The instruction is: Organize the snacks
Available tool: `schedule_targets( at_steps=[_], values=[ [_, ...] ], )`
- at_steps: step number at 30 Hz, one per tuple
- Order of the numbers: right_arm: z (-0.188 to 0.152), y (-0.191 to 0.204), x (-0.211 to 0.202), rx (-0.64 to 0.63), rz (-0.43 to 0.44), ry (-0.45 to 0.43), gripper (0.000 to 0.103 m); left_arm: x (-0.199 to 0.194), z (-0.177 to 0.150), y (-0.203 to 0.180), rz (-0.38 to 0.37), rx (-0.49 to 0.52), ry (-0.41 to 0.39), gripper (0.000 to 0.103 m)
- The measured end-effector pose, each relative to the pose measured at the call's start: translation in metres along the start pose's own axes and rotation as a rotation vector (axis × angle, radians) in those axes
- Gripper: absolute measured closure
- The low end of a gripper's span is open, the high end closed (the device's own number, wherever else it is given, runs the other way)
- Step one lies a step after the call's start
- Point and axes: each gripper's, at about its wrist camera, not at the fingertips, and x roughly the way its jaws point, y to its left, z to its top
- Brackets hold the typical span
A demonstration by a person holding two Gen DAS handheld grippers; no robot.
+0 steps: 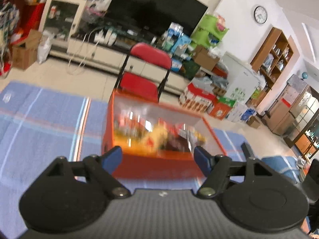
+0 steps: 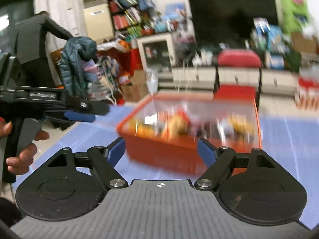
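Cluttered shelves, a dark television and a red chair (image 1: 146,67) fill the room behind a counter (image 1: 45,119) under a blue striped cloth. On it sits an orange bin (image 1: 147,163) with clear walls, heaped with blurred snacks (image 1: 155,137). Both the left tool (image 1: 157,157) and the right tool (image 2: 161,149) hang open and empty just short of the bin's near wall. Judging by this, a packing step is finished; next comes either another snack or the bin's lid, neither in view. No label or writing is readable through the blur.
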Motion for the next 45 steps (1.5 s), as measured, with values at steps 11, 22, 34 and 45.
schedule_targets(
  at_steps=[11,22,34,45],
  values=[
    [-0.119,-0.005,-0.052,0.226,-0.048,0.142,0.026,-0.034,-0.096,-0.030,0.200,0.033,0.088,0.032],
    [-0.116,-0.003,-0.053,0.215,-0.051,0.144,0.021,-0.042,-0.097,-0.043,0.198,0.068,0.071,0.031],
    [-0.115,-0.004,0.004,0.166,-0.032,0.228,0.021,-0.015,-0.108,0.013,0.330,0.050,0.147,0.031],
    [-0.103,0.009,0.040,0.015,0.014,0.252,0.014,0.019,-0.111,0.028,0.372,0.208,0.235,0.030]
  ],
)
